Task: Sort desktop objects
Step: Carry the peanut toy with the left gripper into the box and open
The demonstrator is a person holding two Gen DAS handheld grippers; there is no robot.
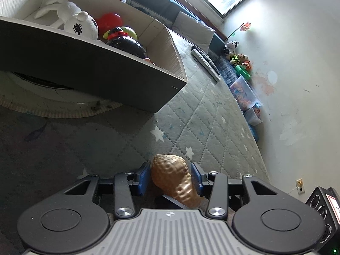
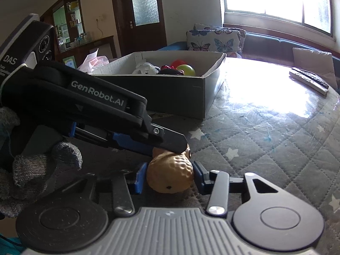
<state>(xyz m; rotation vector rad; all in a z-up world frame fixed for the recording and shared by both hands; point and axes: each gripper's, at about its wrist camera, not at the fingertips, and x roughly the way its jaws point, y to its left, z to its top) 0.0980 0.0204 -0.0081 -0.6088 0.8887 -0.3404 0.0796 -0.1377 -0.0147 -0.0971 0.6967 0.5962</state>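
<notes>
Two grippers meet on one peanut-shaped toy (image 2: 170, 175). Left gripper (image 1: 170, 178) brackets it, contact unclear. Right gripper (image 2: 170, 178) flanks lower lobe, blue pads near, clamp unconfirmed. Step: handover or joint pickup. Next: carry forward-left to cardboard box (image 2: 170, 91), holding plush rabbit (image 1: 70, 19) and balls.

Peanut toy (image 2: 170, 175) between right hand-held gripper (image 2: 170, 177) pads, seemingly touching.
</notes>
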